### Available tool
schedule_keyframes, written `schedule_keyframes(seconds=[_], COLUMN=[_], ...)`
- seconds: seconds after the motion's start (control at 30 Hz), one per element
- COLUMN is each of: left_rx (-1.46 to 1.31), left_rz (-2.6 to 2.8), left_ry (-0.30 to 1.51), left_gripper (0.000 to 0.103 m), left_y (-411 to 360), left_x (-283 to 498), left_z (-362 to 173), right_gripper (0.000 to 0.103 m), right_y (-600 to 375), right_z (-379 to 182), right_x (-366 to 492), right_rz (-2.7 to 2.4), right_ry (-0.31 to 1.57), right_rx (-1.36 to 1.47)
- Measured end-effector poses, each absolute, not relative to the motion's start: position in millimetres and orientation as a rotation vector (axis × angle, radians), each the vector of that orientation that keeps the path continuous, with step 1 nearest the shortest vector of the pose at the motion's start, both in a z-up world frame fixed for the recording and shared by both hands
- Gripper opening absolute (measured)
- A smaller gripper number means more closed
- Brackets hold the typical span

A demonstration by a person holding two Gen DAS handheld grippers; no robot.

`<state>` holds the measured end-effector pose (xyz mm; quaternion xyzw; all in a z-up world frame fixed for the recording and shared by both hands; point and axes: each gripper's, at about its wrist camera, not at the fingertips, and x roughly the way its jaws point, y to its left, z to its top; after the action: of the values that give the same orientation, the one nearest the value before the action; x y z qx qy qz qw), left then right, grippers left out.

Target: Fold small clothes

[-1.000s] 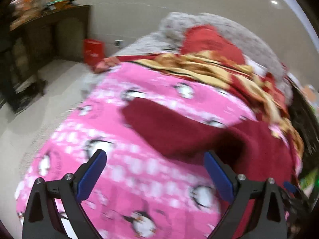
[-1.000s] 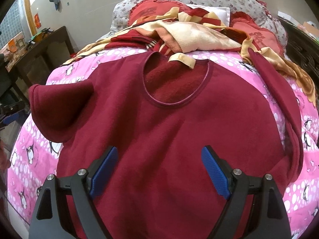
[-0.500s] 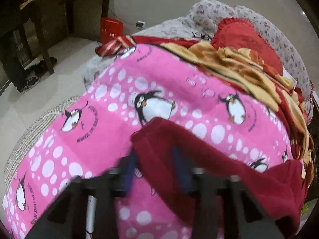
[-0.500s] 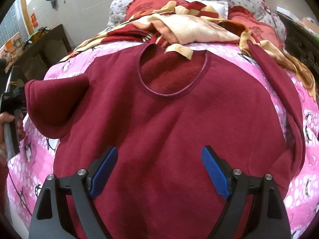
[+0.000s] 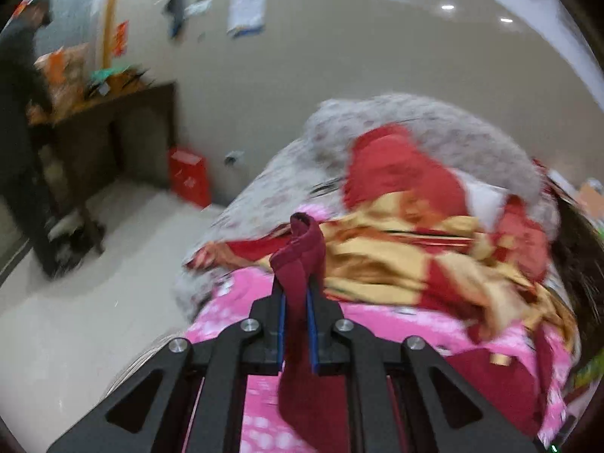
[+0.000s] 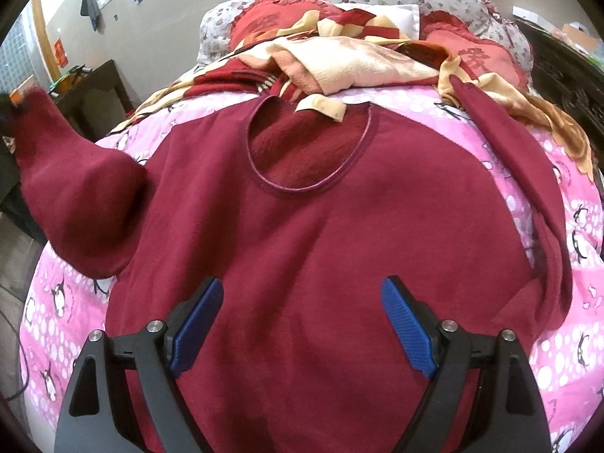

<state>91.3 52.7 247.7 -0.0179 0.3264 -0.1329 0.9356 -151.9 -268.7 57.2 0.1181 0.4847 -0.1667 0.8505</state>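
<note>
A dark red sweatshirt (image 6: pixel 321 234) lies front up on the pink penguin blanket (image 6: pixel 570 373), neck hole toward the pillows. My left gripper (image 5: pixel 296 302) is shut on the cuff of the sweatshirt's left sleeve (image 5: pixel 302 256), which sticks up between the blue pads. In the right wrist view that sleeve (image 6: pixel 75 196) is lifted off the blanket at the left. My right gripper (image 6: pixel 298 324) is open and empty, low over the sweatshirt's lower body. The right sleeve (image 6: pixel 528 173) lies along the right side.
A heap of red and yellow bedding (image 6: pixel 358 56) and red pillows (image 6: pixel 479 56) lies beyond the collar. A dark wooden desk (image 5: pixel 102 132) and a red box (image 5: pixel 188 181) stand on the floor to the left of the bed.
My left gripper closed on the left sleeve cuff and lifted it up off the blanket. My right gripper stayed open over the sweatshirt's lower body.
</note>
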Motion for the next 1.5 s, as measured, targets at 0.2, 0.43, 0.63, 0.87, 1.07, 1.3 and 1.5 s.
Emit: schedule_keyframes(seconds=[0.2,0.43,0.63,0.87,1.07,1.3,1.5], left_rx=[0.065,0.127,0.183,0.163,0.209,0.153,0.176], left_rz=[-0.559,-0.818,-0.891,-0.911,-0.724,-0.528,-0.507], left_ry=[0.65,0.816,0.976,0.902,0.73,0.899,0.974], left_gripper=[0.01,0.01,0.018,0.078,0.088,0.088,0.088], left_y=[-44.1,-171.6,-238.1,-177.8,-100.3,-55.4,-52.5], left_x=[19.9,-45.9,-76.5,-94.2,-88.3,-53.9,-54.8], left_z=[260.2,174.8,78.7,119.1,148.2,88.1,56.3], right_gripper=[0.1,0.1,0.1,0.1,0.1,0.076,0.034], right_y=[-290.5,-336.4,-364.1,-369.5,-355.7,-337.5,-334.0], right_z=[73.1,87.9,89.7,100.9,113.4,81.9,35.1], right_x=[-166.2,-198.5,-225.0,-236.0,-227.6,-176.9,-136.8], right_rz=[-0.408,-0.518,-0.549,-0.511,-0.416,-0.343,-0.356], right_ry=[0.988,0.949,0.932,0.882,0.827,0.933,1.036], right_rx=[0.258,0.317,0.394,0.387,0.37,0.269,0.166])
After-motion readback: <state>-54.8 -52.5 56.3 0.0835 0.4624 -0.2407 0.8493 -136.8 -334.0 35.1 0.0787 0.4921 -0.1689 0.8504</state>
